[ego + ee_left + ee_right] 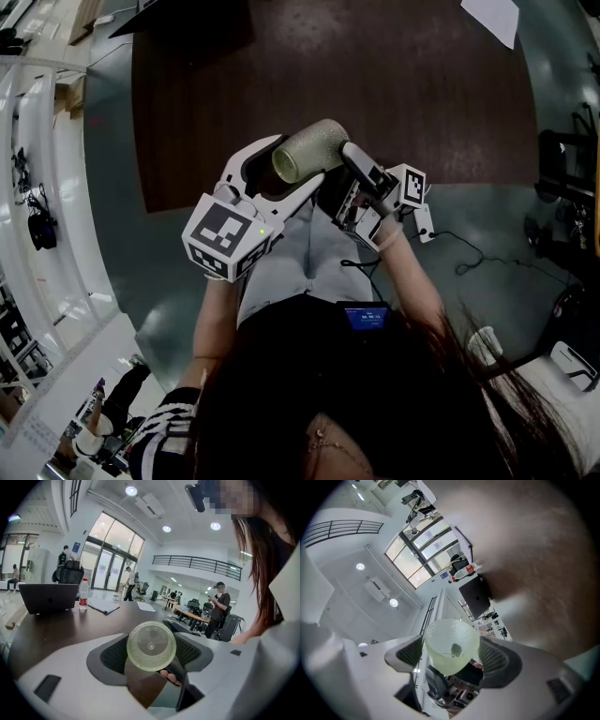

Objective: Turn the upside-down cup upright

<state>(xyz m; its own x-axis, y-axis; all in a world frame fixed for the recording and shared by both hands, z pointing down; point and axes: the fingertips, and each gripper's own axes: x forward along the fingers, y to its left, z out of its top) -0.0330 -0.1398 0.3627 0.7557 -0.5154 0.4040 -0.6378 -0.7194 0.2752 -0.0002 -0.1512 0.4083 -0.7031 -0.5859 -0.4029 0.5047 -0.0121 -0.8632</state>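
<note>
Pale green and translucent, the cup is held in the air above the near edge of the dark brown worktop, clear of its surface. Both forearms reach forward from the person's body and converge. The left gripper comes in from the lower left, its marker cube facing up. The right gripper comes in from the lower right, with the right hand wrapped round its handle.

The cup lies on its side, its long axis running from lower left to upper right in the head view. Its round base faces back toward the left gripper.

The left gripper view meets that base head-on, a disc with a small centre nub. The ribbed pads press it from both sides, so the left jaws are closed on the cup. Below the disc, this view alone shows a dark right jaw and the fingers of the right hand. A laptop and a bottle stand far back on the worktop.

The right gripper view shows the cup from another angle, wide stippled rim uppermost and the body tapering below. The right jaws are closed against its two sides.
</note>
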